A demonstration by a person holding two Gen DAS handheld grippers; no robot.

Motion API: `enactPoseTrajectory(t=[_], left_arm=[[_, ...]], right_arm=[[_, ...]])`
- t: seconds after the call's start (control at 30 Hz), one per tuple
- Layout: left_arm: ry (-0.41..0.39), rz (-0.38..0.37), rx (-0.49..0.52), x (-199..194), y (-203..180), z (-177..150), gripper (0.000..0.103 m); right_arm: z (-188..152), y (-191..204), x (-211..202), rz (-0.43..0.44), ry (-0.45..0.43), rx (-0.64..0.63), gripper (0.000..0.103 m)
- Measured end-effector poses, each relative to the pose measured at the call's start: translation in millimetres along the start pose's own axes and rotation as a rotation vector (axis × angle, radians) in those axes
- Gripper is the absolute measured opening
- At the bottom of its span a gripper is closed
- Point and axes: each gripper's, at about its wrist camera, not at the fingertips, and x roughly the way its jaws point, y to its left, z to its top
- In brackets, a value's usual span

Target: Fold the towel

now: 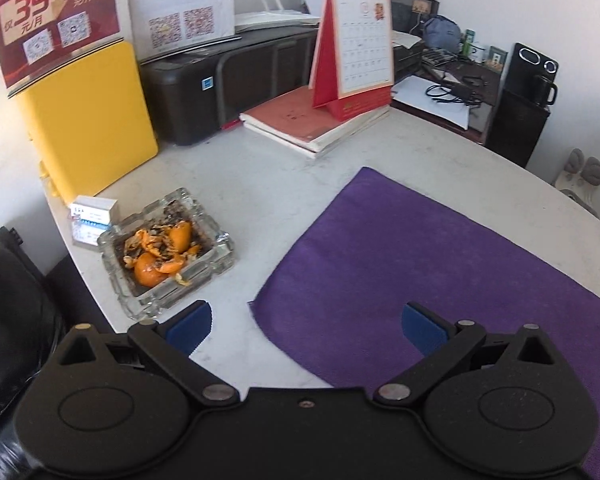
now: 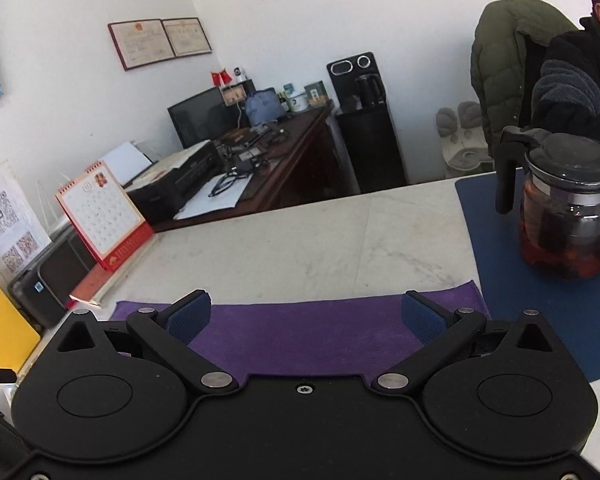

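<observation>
Both my grippers, left and right, hang spread wide and empty above the purple towel, spread flat near the counter's front edge. Beside it I see a glass ashtray holding orange peel; a teapot holds dark tea.

- I see the towel lying flat on the desk.
- The ashtray sits left of the towel.
- The calendar stands on books behind it.
- The teapot stands right, on a mat.
</observation>
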Motion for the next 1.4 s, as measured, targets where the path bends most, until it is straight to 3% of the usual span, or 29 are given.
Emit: enactPoseTrajectory(t=[0.13,0.37,0.53,0.73,0.87,0.93,1.1,1.27,1.4], left_arm=[[0.02,0.009,-0.005,25,19,5,0.102],[0.039,-0.084,-0.019,65,34,6,0.101],[0.068,-0.156,-0.005,86,38,1,0.09],[0.068,-0.21,-0.031,97,48,0,0.08],[0.083,-0.233,-0.026,106,54,-2,0.068],[0.091,-0.238,-0.031,110,57,-3,0.064],[0.121,-0.255,-0.039,122,63,-5,0.041],[0.118,-0.251,-0.03,126,66,-3,0.031],[0.138,-0.267,-0.006,127,64,-2,0.017]], right_arm=[[1,14,-11,-0.057,-0.006,-0.037,0.103],[8,68,-12,-0.092,-0.023,-0.114,0.103],[17,121,1,-0.09,-0.012,-0.269,0.103],[32,200,39,0.024,0.033,-0.523,0.103],[36,252,78,0.121,0.048,-0.658,0.103],[37,272,99,0.172,0.071,-0.68,0.103],[38,315,152,0.297,0.151,-0.698,0.103],[32,351,195,0.426,0.23,-0.762,0.103],[19,374,223,0.463,0.258,-0.838,0.103]])
